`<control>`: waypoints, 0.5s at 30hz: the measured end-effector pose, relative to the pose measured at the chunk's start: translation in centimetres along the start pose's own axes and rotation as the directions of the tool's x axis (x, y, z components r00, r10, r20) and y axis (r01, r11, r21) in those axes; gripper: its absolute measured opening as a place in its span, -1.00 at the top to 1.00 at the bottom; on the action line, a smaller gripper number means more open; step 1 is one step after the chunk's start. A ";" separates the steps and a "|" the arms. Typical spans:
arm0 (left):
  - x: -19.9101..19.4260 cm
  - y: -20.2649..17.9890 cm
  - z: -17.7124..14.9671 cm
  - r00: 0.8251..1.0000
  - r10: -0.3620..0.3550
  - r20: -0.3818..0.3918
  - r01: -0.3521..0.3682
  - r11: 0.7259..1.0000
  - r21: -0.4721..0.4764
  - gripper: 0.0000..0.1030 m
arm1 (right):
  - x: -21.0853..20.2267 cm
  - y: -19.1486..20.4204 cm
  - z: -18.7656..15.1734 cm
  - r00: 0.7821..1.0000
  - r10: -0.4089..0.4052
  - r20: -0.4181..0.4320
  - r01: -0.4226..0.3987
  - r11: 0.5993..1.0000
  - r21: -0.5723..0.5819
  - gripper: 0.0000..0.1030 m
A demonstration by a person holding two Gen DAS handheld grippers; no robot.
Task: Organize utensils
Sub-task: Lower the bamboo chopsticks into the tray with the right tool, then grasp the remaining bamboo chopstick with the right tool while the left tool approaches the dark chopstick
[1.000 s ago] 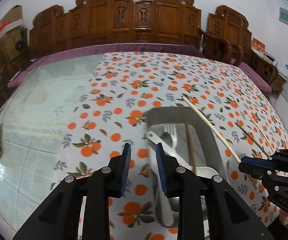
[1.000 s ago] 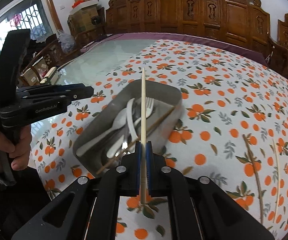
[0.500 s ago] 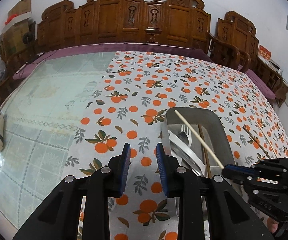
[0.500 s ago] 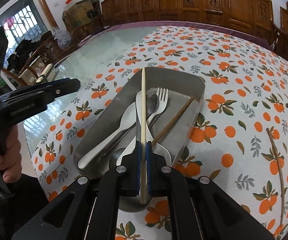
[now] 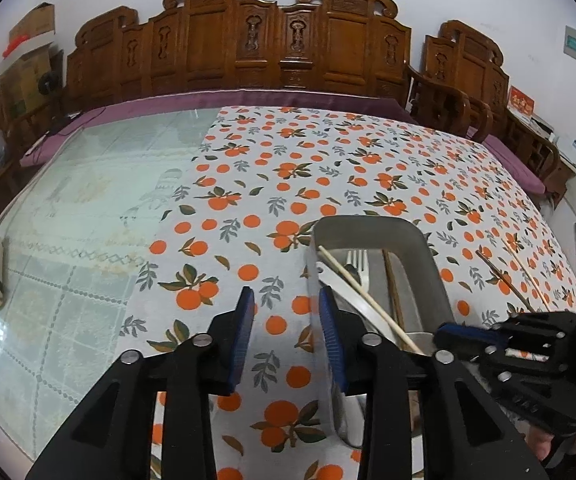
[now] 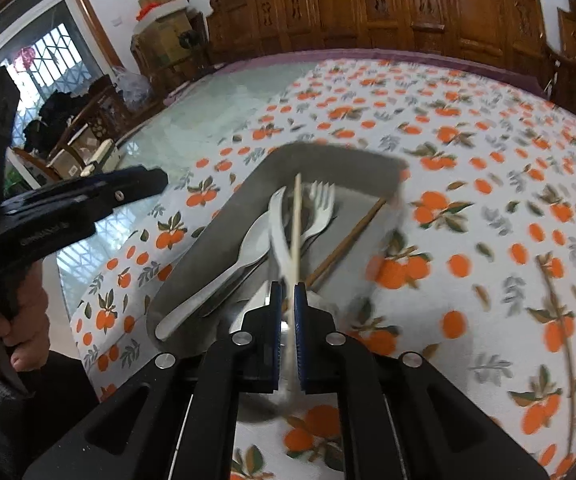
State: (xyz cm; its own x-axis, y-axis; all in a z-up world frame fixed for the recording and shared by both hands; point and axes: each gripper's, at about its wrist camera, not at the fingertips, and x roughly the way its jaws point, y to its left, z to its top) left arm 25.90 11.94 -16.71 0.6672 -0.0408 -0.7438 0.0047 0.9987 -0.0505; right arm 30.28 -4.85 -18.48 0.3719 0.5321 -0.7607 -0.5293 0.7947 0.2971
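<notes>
Left wrist view: the left gripper [image 5: 285, 330], its jaws having just spread wider with nothing between them, hovers beside the grey rectangular metal tray [image 5: 428, 256], apparently waiting its turn.

Right wrist view: the right gripper [image 6: 286, 312] pinches a pale wooden chopstick [image 6: 296, 224] angled over the tray's white plastic fork [image 6: 322, 204], seemingly for release among the gathered utensils.
</notes>
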 end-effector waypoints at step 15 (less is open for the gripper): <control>-0.6 -7.7 0.2 0.999 -0.038 0.018 0.036 0.996 0.087 -0.41 | -10.6 -13.6 -3.2 0.954 -0.272 0.125 0.272 0.962 0.015 -0.18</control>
State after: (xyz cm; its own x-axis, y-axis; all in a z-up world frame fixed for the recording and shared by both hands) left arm 25.62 4.24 -15.76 0.6798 -0.0778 -0.7293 0.0933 0.9955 -0.0192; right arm 31.05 -22.23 -16.31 0.5944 0.3280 -0.7342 -0.3963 0.9139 0.0874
